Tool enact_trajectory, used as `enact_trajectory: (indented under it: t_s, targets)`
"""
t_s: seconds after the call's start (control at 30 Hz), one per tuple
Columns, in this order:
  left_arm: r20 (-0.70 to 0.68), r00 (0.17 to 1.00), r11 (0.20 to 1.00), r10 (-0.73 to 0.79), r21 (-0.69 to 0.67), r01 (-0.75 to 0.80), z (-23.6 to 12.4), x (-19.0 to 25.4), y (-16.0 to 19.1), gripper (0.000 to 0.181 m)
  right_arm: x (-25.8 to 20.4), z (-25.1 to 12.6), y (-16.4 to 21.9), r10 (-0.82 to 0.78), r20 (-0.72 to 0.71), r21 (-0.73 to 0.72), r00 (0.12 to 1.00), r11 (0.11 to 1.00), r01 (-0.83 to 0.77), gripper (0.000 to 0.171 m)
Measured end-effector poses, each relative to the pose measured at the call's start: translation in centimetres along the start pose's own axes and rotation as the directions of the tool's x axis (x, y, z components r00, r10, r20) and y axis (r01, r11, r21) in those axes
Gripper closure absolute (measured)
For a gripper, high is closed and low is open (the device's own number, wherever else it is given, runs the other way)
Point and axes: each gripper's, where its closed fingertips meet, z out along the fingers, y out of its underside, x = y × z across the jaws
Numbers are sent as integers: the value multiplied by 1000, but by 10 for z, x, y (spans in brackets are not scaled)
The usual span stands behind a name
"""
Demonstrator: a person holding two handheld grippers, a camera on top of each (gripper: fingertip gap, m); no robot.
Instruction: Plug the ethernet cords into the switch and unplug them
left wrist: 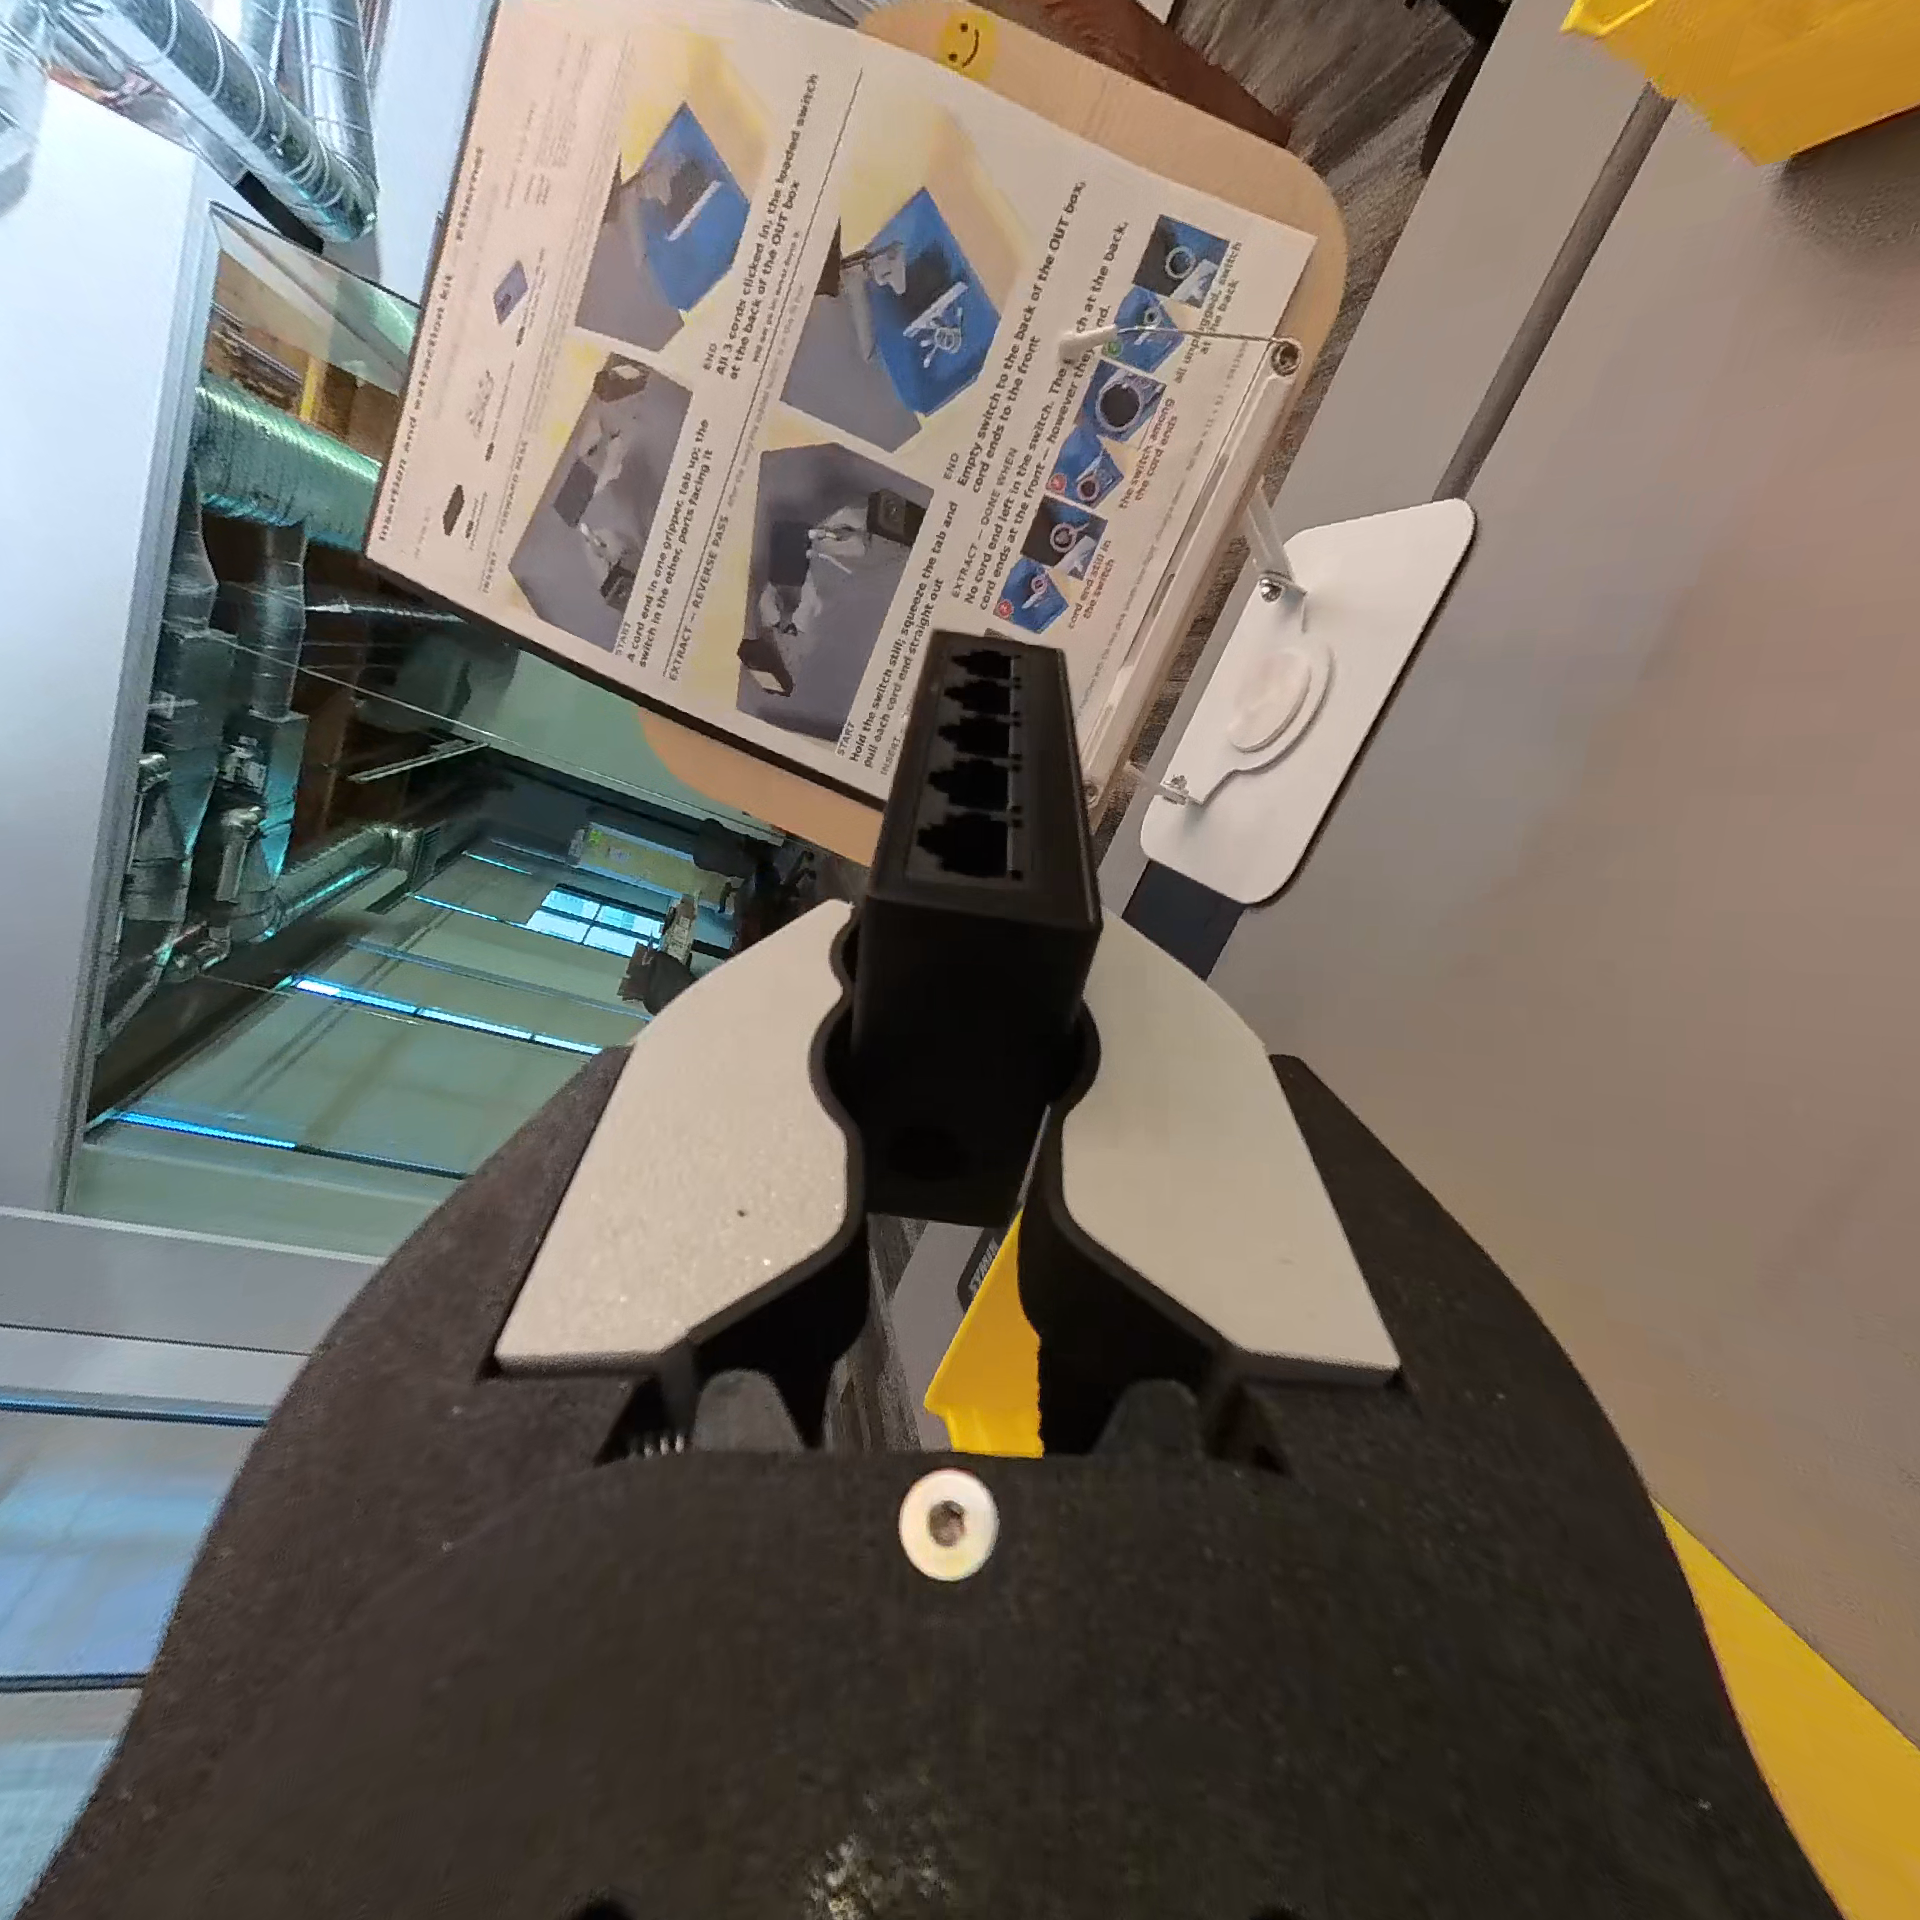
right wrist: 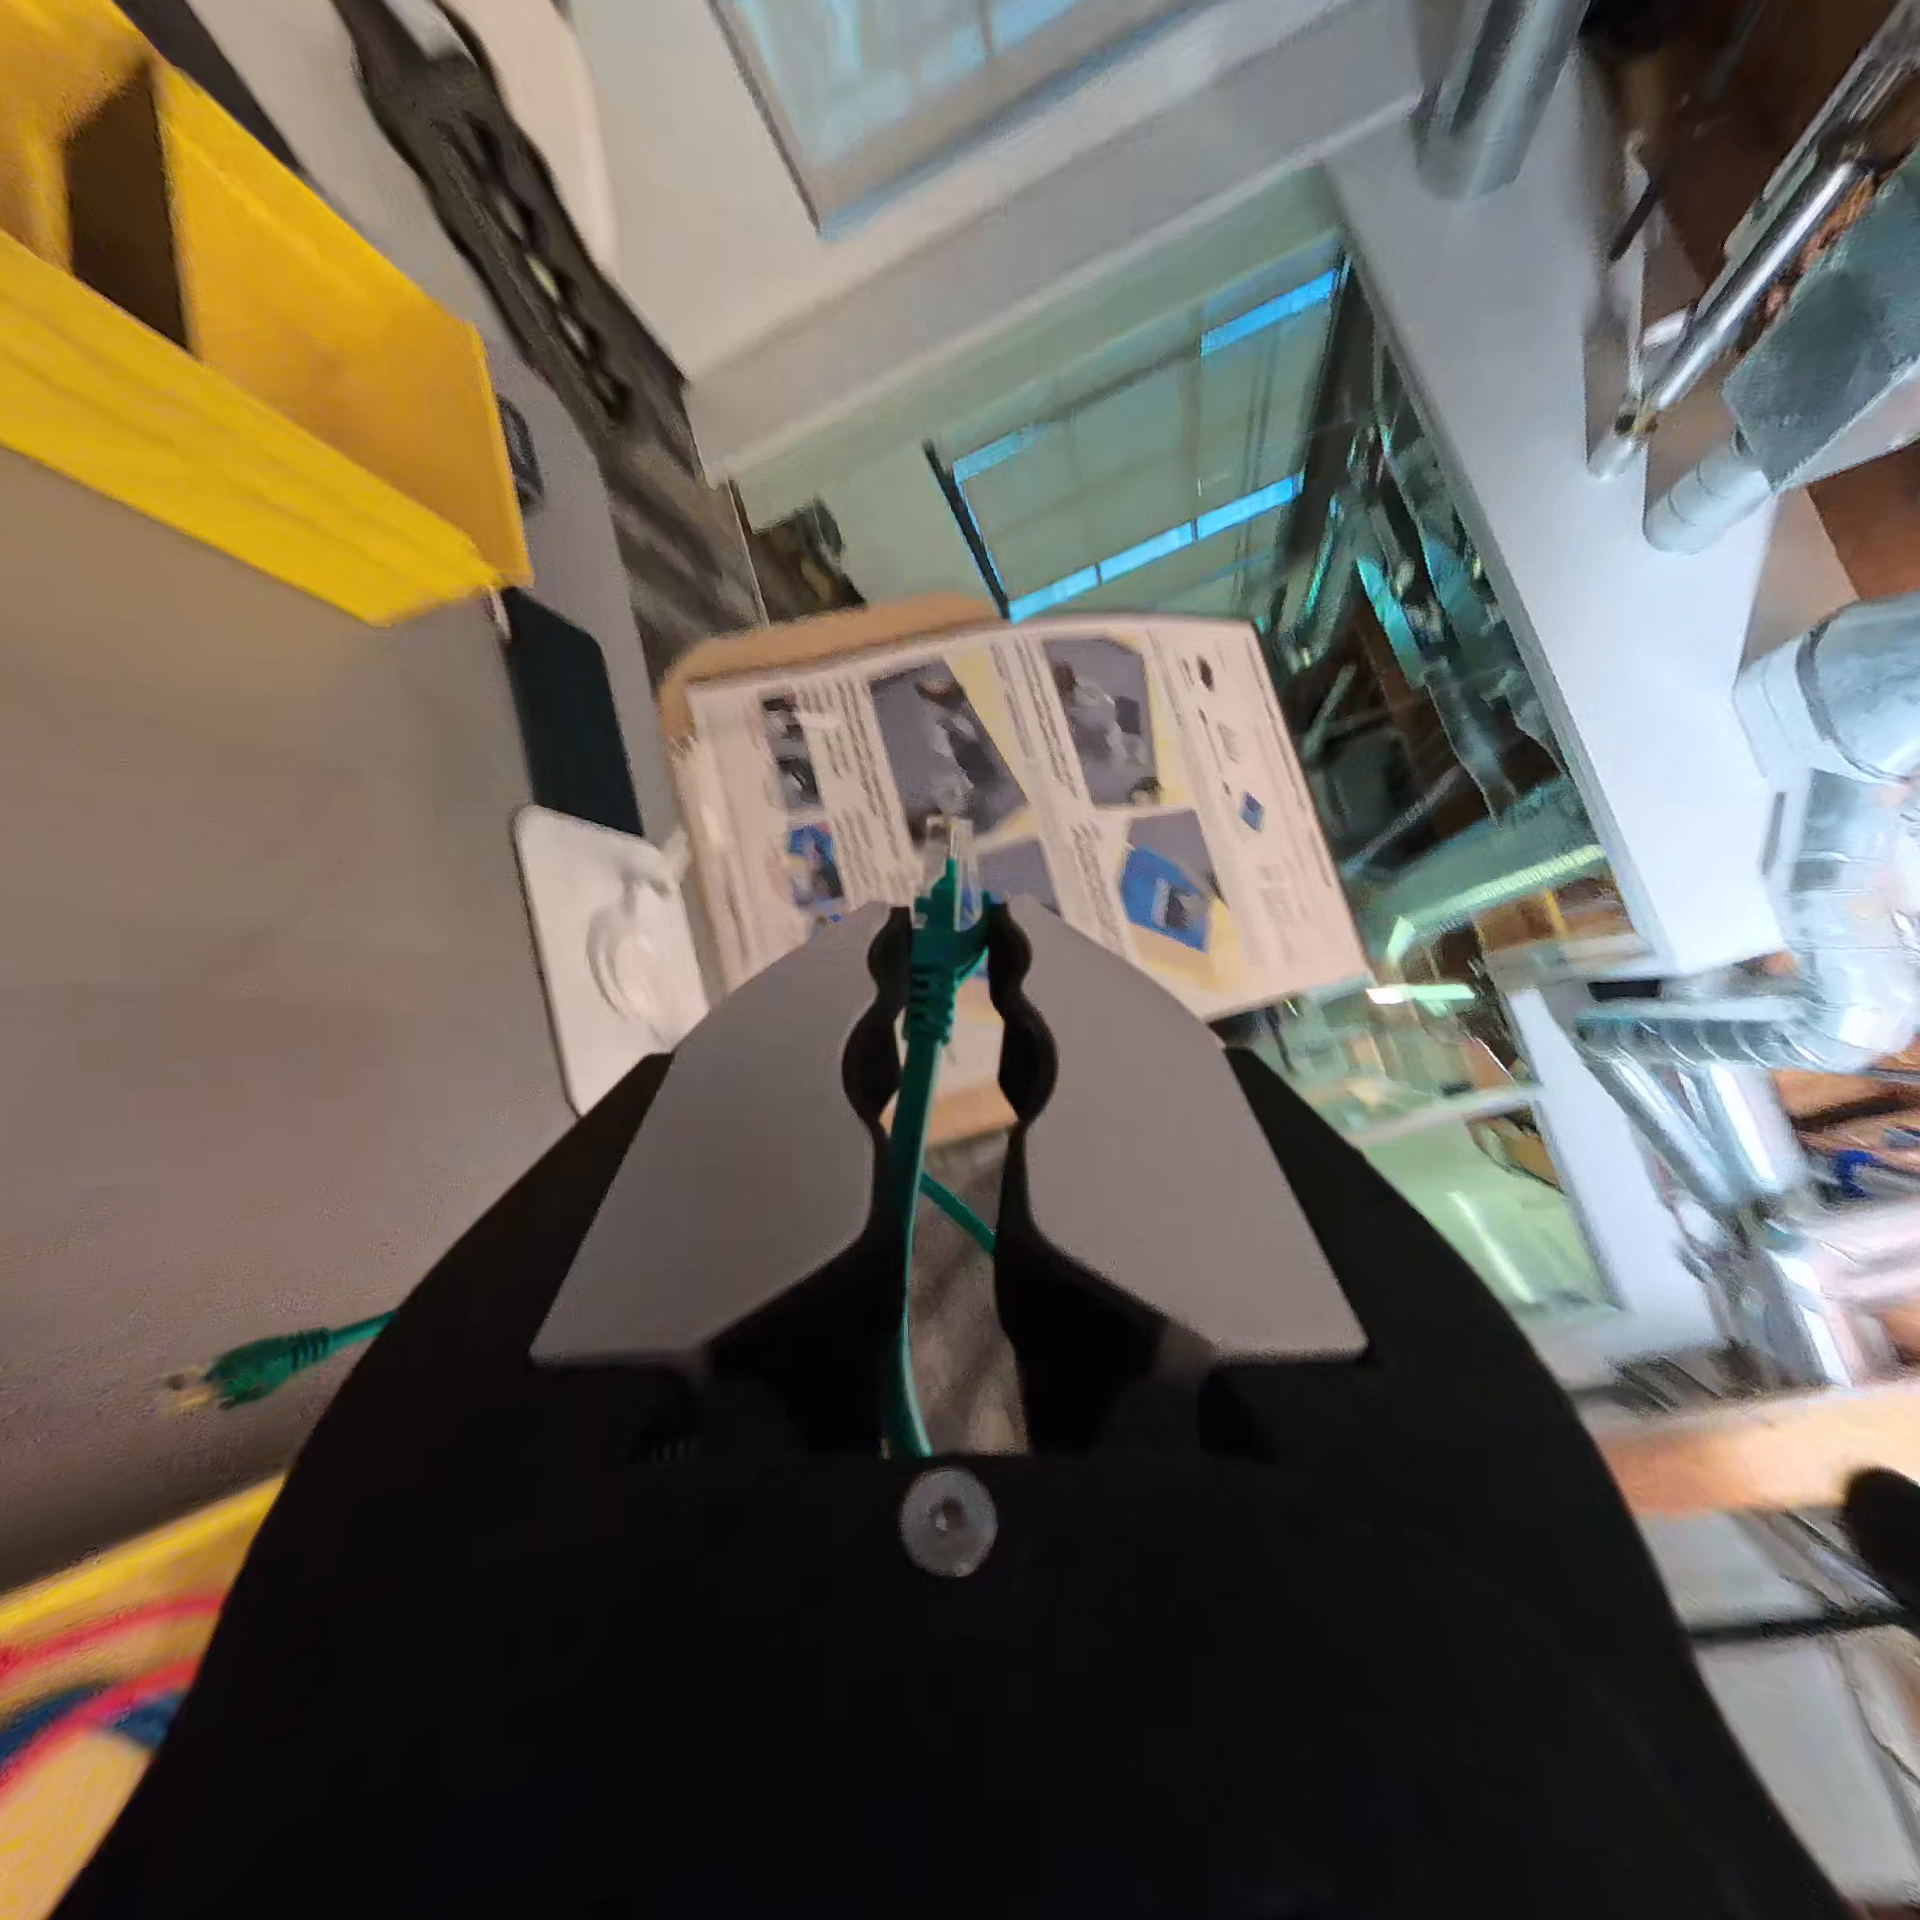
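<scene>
My left gripper [left wrist: 971,997] clamps the black switch [left wrist: 982,821], empty ports up. My right gripper [right wrist: 940,935] pinches the green cord [right wrist: 925,997], plug pointing far; blur hides, probably, their alignment.

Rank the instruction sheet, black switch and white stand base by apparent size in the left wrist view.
1. Instruction sheet
2. Black switch, though being nearest the camera inflates it
3. White stand base
</scene>
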Motion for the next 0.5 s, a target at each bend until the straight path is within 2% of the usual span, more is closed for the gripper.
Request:
enact_trajectory:
  t_s: [0.07,0.23,0.37,0.5]
  targets:
    - [-2,1000,1000,-6,-6,6,-1,-2,1,151,27,-1,2,-58,10,-102,998,993,59,155]
    - [-14,1000,1000,-8,18,8,-9,0,-8,151,74,-17,24,-60,40,-308,997,949,69,156]
    - [-32,999,999,-13,46,14,-16,2,-17,151,70,-27,57,7,70,-434,998,900,24,156]
    - [-42,999,998,-16,67,19,-23,3,-25,151,36,-29,94,128,103,-506,986,861,-59,155]
